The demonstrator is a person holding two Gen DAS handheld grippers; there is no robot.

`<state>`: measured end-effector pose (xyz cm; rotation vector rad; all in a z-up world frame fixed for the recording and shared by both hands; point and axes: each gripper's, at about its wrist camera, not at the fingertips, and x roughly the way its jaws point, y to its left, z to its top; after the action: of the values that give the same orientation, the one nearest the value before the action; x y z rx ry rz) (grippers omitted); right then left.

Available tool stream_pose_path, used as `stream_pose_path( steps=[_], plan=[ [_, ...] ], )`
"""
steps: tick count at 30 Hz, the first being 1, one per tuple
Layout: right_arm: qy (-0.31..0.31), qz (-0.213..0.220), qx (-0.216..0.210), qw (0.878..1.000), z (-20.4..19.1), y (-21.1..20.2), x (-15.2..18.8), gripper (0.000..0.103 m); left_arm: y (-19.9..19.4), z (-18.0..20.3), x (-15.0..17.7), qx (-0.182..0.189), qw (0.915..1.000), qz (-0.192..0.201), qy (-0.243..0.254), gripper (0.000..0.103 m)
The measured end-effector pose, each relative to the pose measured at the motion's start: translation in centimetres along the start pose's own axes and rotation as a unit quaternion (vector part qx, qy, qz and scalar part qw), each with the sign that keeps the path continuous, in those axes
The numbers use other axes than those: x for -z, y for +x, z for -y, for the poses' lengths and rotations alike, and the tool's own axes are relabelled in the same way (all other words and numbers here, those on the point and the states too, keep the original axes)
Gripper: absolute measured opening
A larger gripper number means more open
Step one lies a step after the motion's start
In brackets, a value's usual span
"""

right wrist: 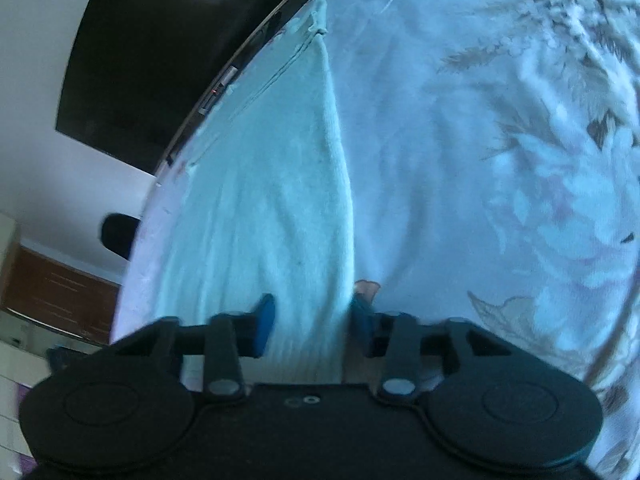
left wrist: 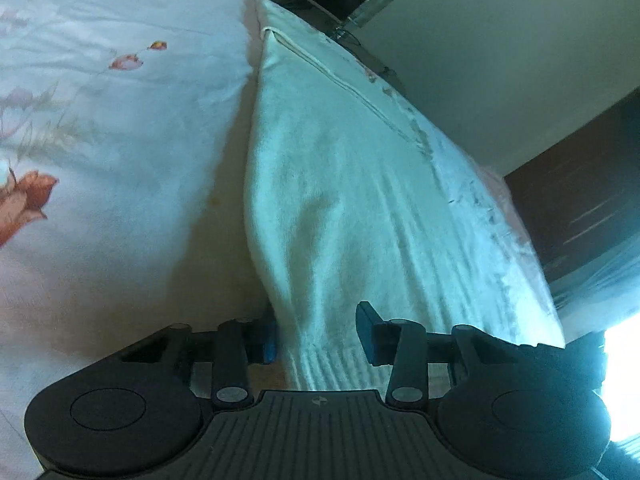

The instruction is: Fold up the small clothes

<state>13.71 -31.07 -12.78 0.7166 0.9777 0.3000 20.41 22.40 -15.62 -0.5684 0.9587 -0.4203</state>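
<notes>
Left gripper (left wrist: 320,330) nearly closed, blue pads pinching the ribbed hem of the white knit garment (left wrist: 352,184). Right gripper (right wrist: 310,326) likewise nearly closed on the same garment (right wrist: 272,208), cloth bunched between its pads. The garment runs straight ahead from both grippers, lying along the edge of the bed, on a floral bedsheet (left wrist: 120,128). Bedsheet spreads left of the left gripper, right of the right gripper (right wrist: 480,160).

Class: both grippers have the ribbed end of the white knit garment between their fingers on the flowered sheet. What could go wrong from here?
1. The left gripper and right gripper pinch only the ribbed hem of the white garment; it may slip out.
2. Its far end lies near the edge of the flowered sheet and may slide off.
</notes>
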Motion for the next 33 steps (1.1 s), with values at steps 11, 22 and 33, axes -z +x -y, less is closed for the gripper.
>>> stream_pose_path(
  steps=[11,22,33],
  plan=[
    [-0.046,0.024,0.005,0.999,0.9,-0.8,1.6,0.004,-1.9,-1.5,1.1,-0.033,0.9984,0.045,-0.012,0.003],
    [-0.086,0.094,-0.035,0.991,-2.7,-2.1,-2.5,0.004,-2.6,-1.7,-1.9,0.022,0.989,0.122,-0.08,0.003],
    [-0.096,0.142,-0.049,0.984,-6.1,2.5,-15.4,0.004,1.7,1.3,-16.7,0.019,0.9869,0.154,-0.043,0.003]
  ],
)
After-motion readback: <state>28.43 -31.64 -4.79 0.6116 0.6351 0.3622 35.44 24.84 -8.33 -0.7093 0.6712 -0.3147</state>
